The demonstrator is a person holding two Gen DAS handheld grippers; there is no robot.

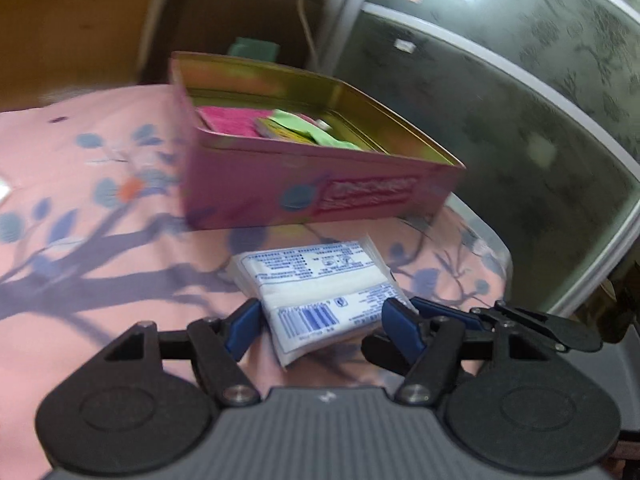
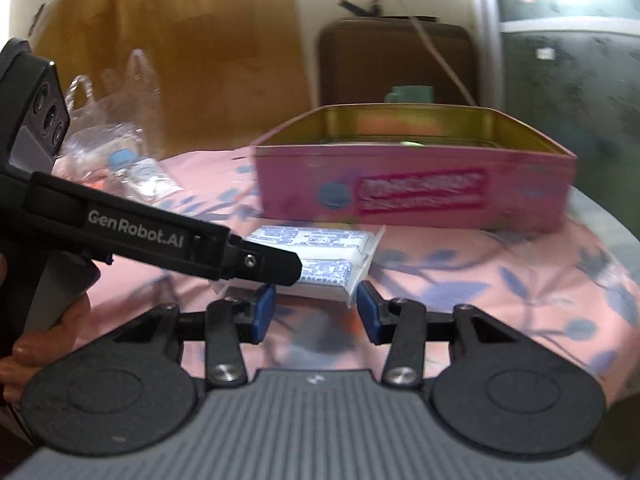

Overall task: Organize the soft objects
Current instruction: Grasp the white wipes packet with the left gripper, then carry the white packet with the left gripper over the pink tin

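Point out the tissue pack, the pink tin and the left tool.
tissue pack [image 1: 316, 284], left wrist view, on the white middle of its wrapper.
pink tin [image 2: 416, 196], right wrist view, on its front wall at the label.
left tool [image 1: 318, 322], left wrist view, midway between its blue fingertips.

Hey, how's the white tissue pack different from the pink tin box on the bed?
The tissue pack is white with blue print, while the pink tin box is pink outside and gold inside. The pack is flat and sealed; the box is taller, open-topped and holds pink and green items. The pack lies between the open left gripper's fingers; the box sits beyond them, untouched. Both rest on the pink floral sheet.
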